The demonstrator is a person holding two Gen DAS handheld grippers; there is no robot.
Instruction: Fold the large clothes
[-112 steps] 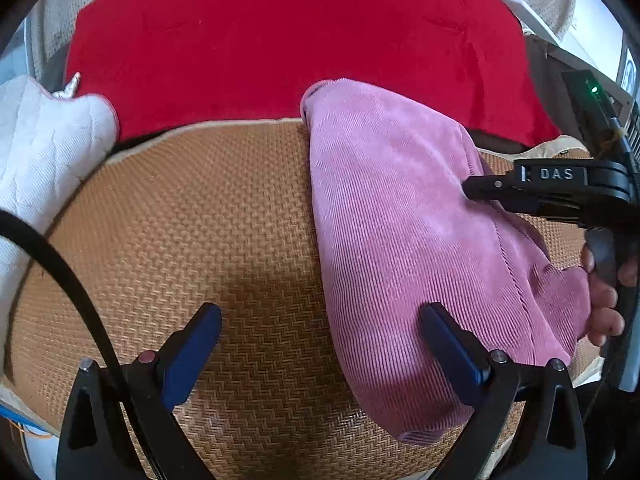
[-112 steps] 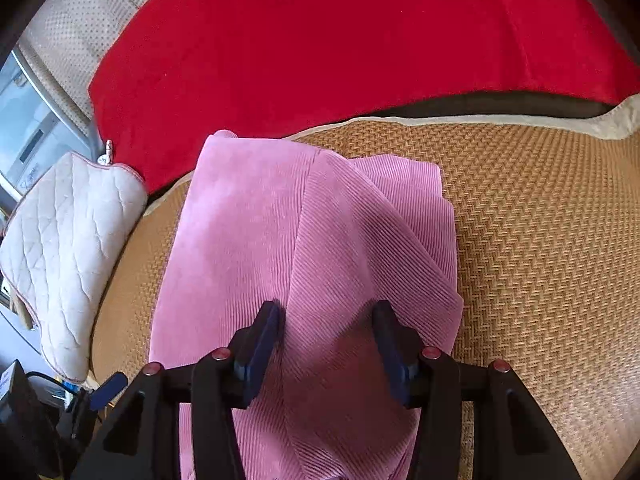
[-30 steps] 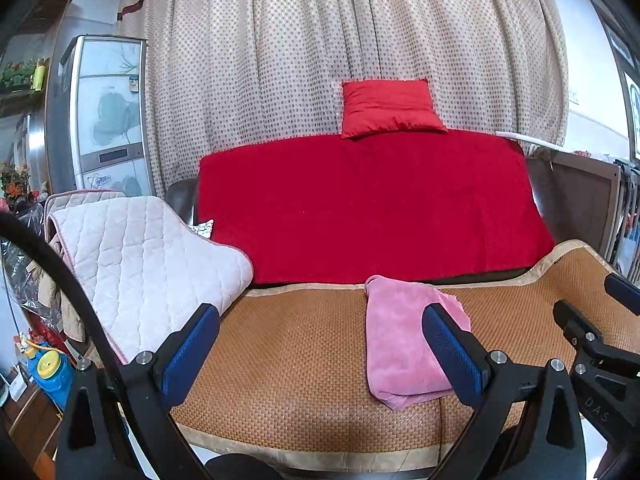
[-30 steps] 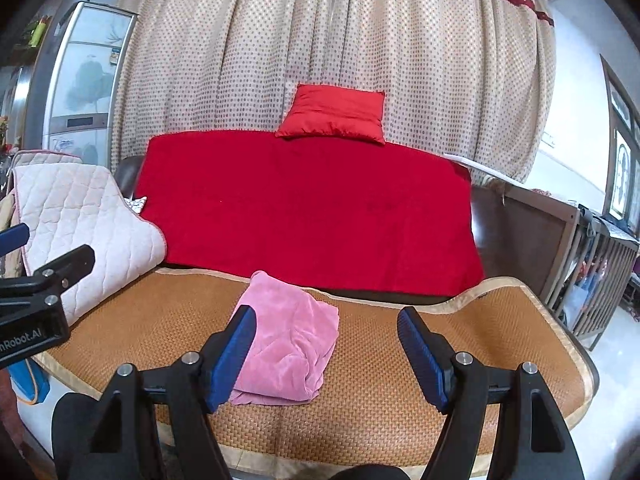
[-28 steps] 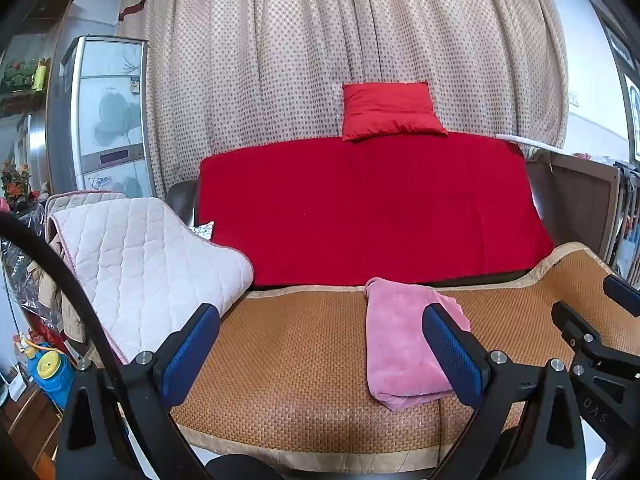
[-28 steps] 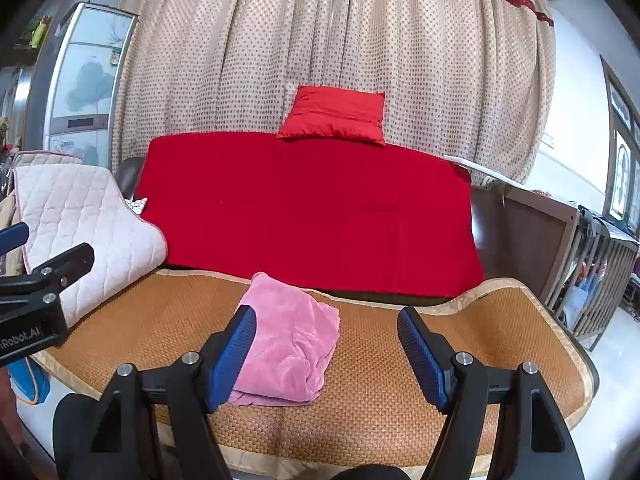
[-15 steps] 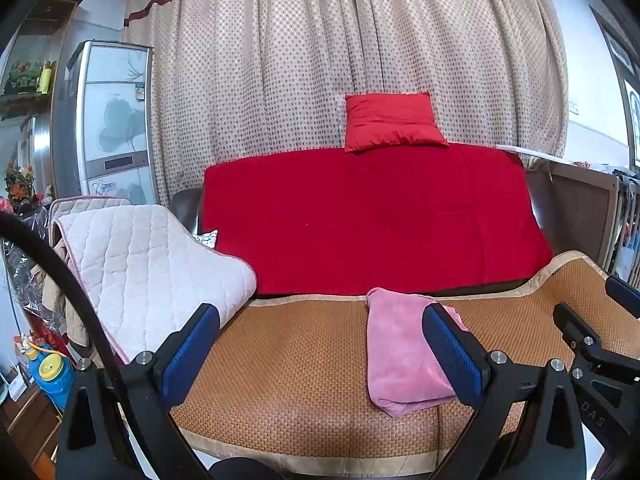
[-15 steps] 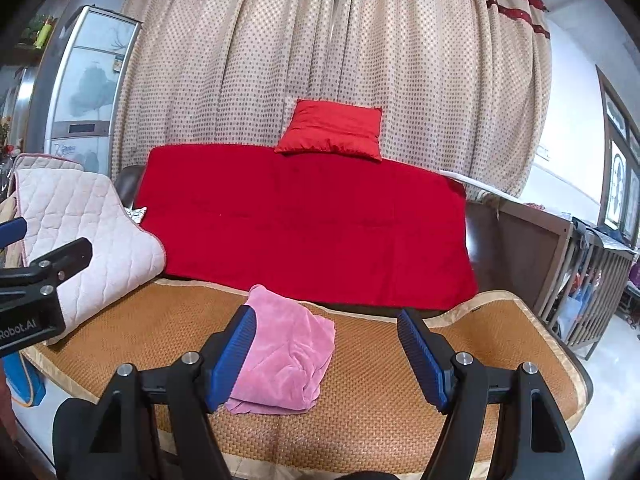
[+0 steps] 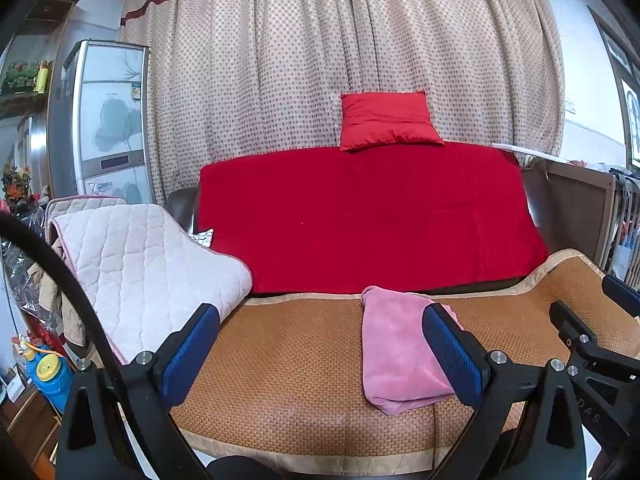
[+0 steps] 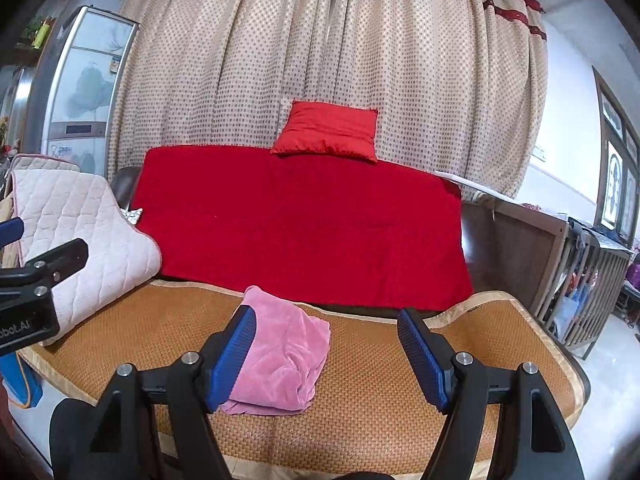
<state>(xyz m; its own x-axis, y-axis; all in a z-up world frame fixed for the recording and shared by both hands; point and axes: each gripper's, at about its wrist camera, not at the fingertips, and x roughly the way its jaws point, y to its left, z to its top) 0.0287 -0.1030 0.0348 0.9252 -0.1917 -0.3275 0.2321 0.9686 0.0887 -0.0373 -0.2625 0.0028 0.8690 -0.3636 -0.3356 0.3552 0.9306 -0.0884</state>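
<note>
Dotted beige curtains [image 9: 320, 60] are hanging behind a sofa whose back is draped in a red blanket [image 9: 372, 216], with a small red cushion [image 9: 388, 124] perched on top, as the left wrist view is showing it. On the woven tan rattan seat mat [image 9: 280, 360], a folded pink corduroy garment [image 9: 396, 356] is lying right of the middle, reaching from near the mat's back edge toward its front edge. The left gripper [image 9: 320, 354] is hovering well clear of it, jaws standing wide apart and holding nothing. A quilted cream pad [image 9: 140, 272] is covering the left armrest.

From the right wrist view, the garment [image 10: 284, 356] is sitting left of the mat's [image 10: 400, 392] middle, its loose layers stacked at the front edge. The right gripper [image 10: 326, 360] is likewise spread wide and empty, well apart from the cloth.

The garment is looking soft, light and limp, likely to sag and unfold if lifted by one layer; pinching through all layers at the front corners would probably be holding best.
</note>
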